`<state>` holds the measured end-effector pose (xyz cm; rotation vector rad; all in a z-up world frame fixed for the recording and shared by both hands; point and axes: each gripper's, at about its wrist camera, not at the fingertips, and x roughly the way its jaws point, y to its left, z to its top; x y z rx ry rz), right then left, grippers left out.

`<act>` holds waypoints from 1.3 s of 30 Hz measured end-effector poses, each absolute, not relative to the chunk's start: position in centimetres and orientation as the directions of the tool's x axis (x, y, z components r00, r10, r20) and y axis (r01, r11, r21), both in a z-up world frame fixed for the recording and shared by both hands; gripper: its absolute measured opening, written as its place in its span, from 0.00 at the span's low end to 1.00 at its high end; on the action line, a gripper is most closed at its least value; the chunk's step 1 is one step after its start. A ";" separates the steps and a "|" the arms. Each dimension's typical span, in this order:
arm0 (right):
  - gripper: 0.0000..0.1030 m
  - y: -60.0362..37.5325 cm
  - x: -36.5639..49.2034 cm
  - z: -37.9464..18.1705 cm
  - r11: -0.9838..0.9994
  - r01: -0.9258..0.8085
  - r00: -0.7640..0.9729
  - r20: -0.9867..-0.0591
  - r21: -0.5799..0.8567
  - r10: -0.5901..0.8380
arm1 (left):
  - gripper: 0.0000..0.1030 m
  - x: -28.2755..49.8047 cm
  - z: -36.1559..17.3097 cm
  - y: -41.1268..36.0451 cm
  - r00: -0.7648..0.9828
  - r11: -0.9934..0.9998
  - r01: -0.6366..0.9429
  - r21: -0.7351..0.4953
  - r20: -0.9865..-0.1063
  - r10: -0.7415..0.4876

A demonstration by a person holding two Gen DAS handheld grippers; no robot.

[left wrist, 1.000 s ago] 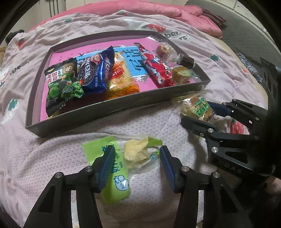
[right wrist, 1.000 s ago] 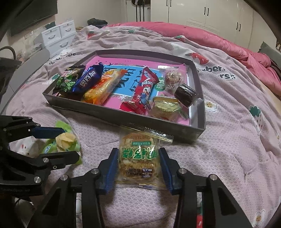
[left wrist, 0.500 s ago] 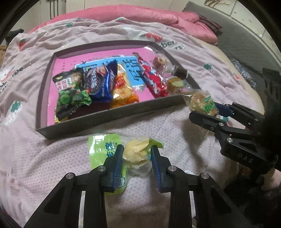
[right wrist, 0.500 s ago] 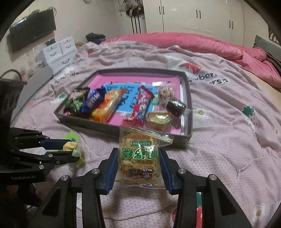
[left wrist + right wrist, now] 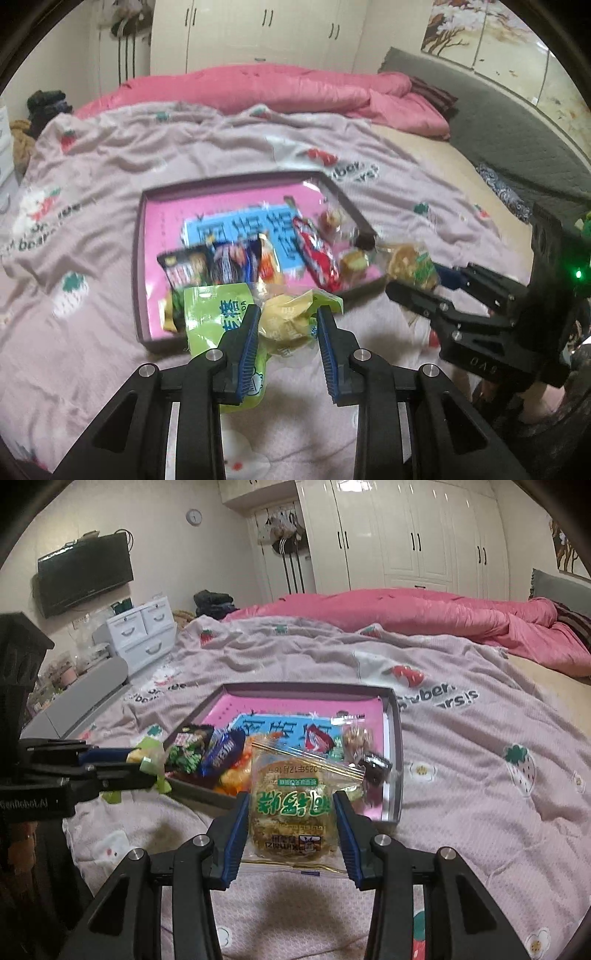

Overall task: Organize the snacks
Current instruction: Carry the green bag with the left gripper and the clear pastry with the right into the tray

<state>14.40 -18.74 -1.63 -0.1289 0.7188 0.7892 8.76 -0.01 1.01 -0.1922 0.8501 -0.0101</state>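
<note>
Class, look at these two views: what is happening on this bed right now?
A person is sorting snacks with two handheld grippers. The left gripper is shut on a green-and-yellow snack packet; the right gripper clamps a clear-wrapped crispy cake. Both packets are off the strawberry-print blanket, near the pink-lined tray that already holds several snacks.

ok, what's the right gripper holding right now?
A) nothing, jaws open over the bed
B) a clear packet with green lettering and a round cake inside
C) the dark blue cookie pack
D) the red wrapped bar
B: in the right wrist view the right gripper has both blue pads pressed on the clear cake packet, held up in front of the tray.
</note>
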 end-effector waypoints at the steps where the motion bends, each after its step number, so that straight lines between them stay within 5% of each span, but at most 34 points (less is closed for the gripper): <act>1: 0.43 -18.7 14.4 -1.5 0.710 -0.688 0.487 -0.629 0.151 0.606 | 0.31 8.8 1.2 0.1 0.666 0.983 -0.070 -0.168 -0.741 -0.079; 27: 0.43 -19.0 18.4 0.2 0.750 -0.639 0.564 -0.562 0.167 0.606 | 0.30 15.7 0.5 -0.7 0.681 0.986 -0.074 -0.148 -0.730 -0.059; 30: 0.43 -18.9 18.8 0.0 0.755 -0.634 0.564 -0.566 0.170 0.601 | 0.17 16.4 0.1 -0.9 0.676 0.986 -0.074 -0.146 -0.735 -0.058; 39: 0.43 -18.4 20.2 -1.3 0.770 -0.611 0.548 -0.604 0.183 0.578 | 0.17 18.3 -1.8 -1.3 0.647 0.984 -0.077 -0.162 -0.759 -0.074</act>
